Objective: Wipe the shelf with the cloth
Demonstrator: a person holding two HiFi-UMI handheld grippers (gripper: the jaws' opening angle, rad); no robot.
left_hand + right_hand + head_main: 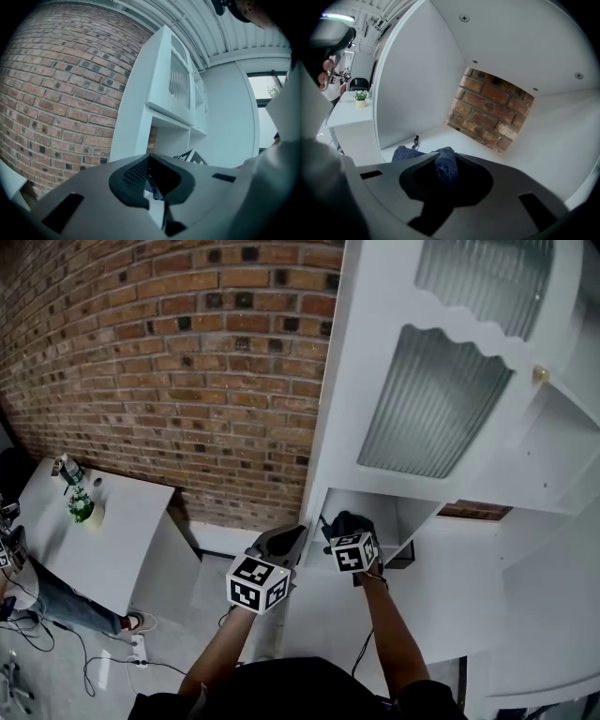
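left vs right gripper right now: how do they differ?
The right gripper is shut on the blue cloth; the left gripper is shut with no cloth in it. The right gripper reaches inside the open shelf compartment; the left gripper is outside it, facing the cabinet from the front. Shared: both have jaws together and sit at a similar height.

Brick wall (187,381) behind. White table (112,540) at left, with a small potted plant (82,505) and a bottle (70,470) near its far edge. Power strip (139,648) and loose cables (56,643) on the floor.
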